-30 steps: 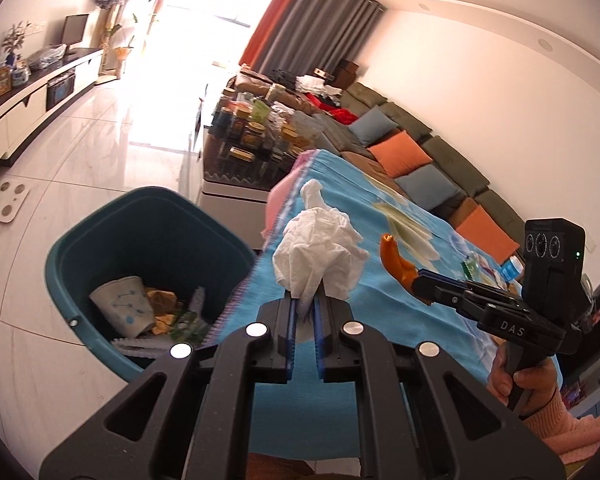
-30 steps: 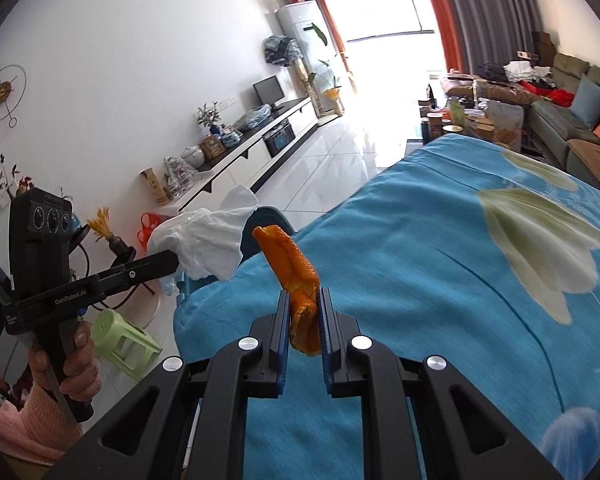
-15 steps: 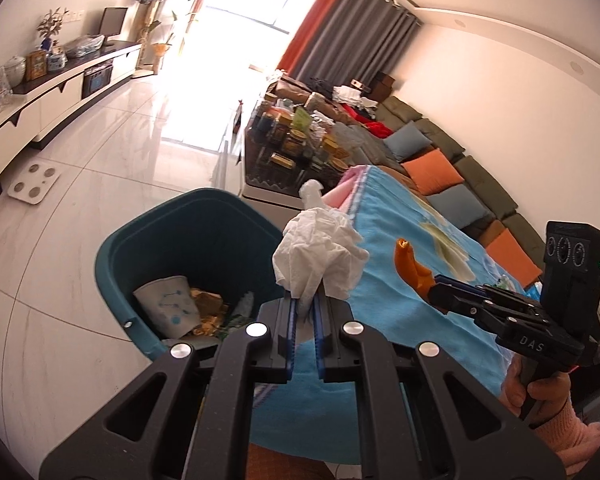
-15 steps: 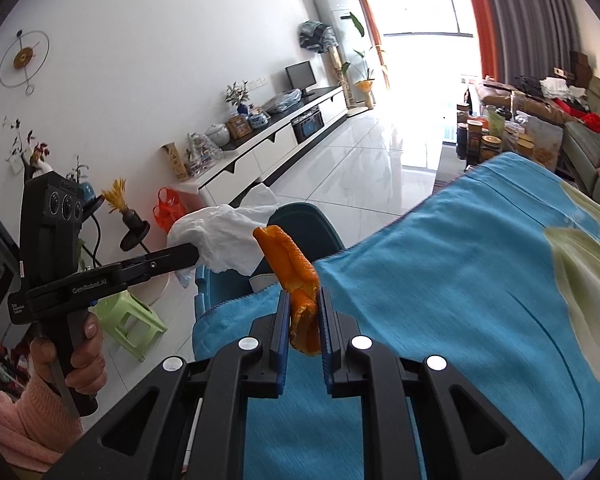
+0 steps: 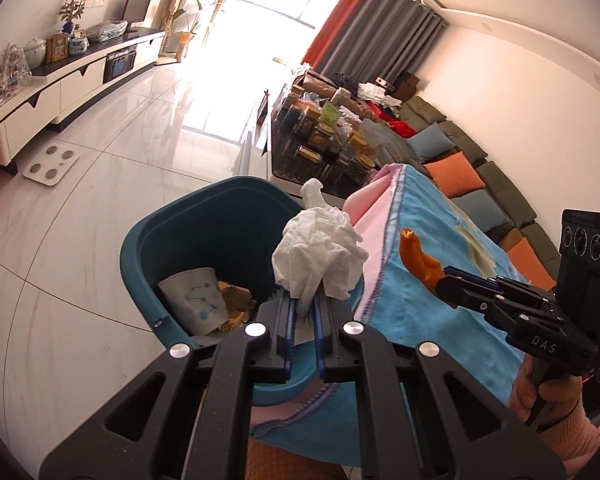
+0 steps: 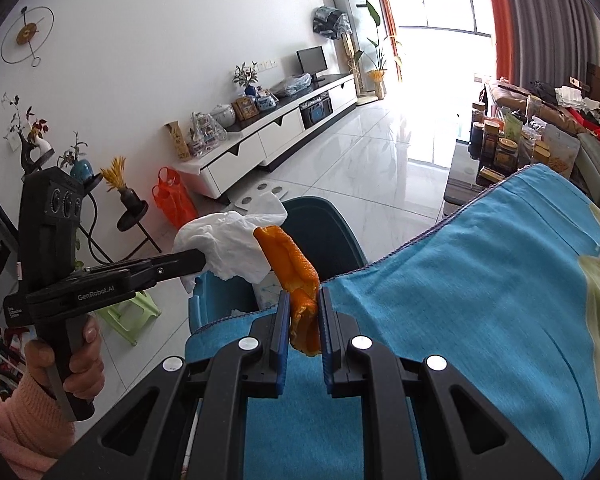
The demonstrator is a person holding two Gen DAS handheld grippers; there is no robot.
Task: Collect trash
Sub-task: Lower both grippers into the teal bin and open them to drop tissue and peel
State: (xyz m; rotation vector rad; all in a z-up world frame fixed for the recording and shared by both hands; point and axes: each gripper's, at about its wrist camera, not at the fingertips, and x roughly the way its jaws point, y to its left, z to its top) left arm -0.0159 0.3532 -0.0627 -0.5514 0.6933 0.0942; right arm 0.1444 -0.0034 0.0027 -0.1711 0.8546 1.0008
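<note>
The left gripper (image 5: pixel 302 312) is clenched on a crumpled white tissue (image 5: pixel 320 258), which bulges up out of its tips at the centre of the left wrist view. The bin (image 5: pixel 172 224), a teal tub on the floor, opens just behind and to the left of the tissue in that view, so the wad hangs at the bin's near rim, beside the corner of the blue cloth (image 5: pixel 428 280). A paper cup (image 5: pixel 196 300) and brown scraps already lie inside.

The right gripper (image 6: pixel 302 312) grasps a strip of orange peel (image 6: pixel 296 280), its long axis running up and to the left from the tips. In the right wrist view the peel sits over the blue cloth's edge, with the bin beyond it toward upper centre. By my reading the left hand is nearer the opening and needs only a short move over it before letting go.

The bin's near wall is hidden by both grippers, and the scraps inside are hard to identify.
</note>
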